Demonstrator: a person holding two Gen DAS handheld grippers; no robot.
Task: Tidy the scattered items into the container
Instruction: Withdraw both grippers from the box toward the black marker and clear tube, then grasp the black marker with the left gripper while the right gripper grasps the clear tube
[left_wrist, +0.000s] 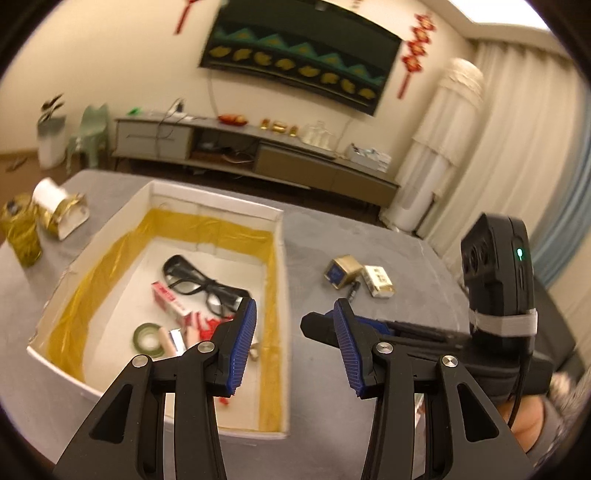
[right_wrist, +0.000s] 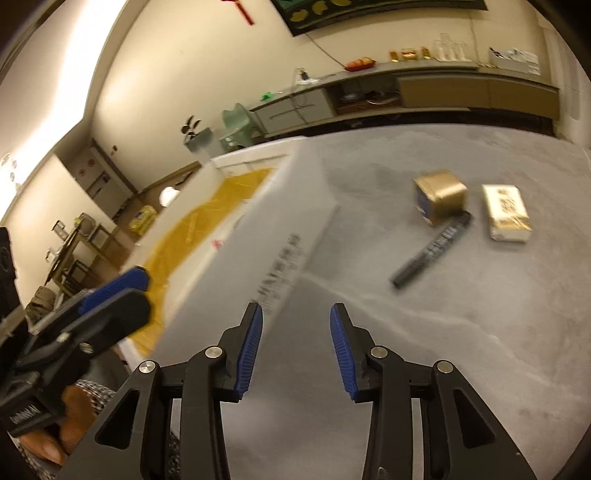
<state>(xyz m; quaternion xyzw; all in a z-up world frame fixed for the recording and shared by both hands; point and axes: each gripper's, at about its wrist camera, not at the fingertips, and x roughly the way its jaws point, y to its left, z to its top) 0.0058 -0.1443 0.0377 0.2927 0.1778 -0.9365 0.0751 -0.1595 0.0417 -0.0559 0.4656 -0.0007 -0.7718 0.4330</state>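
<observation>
The print on the side of the white box (right_wrist: 295, 236) and on the black marker (right_wrist: 432, 251) is showing only as blur, unreadable. Both claws are hanging wide open and gripping nothing — the left claw (left_wrist: 293, 332) over the box's right wall (left_wrist: 281, 295), with glasses (left_wrist: 199, 284), a red-and-white carton (left_wrist: 171, 301) and a green tape roll (left_wrist: 147, 338) lying inside the box, the right claw (right_wrist: 296, 343) just outside that wall. The marker, a gold tin (right_wrist: 439, 201) and a white packet (right_wrist: 508, 212) are lying together on the grey table (right_wrist: 461, 314) to the right of the box — beyond the box a low cabinet (left_wrist: 229, 144) is standing against the wall.
</observation>
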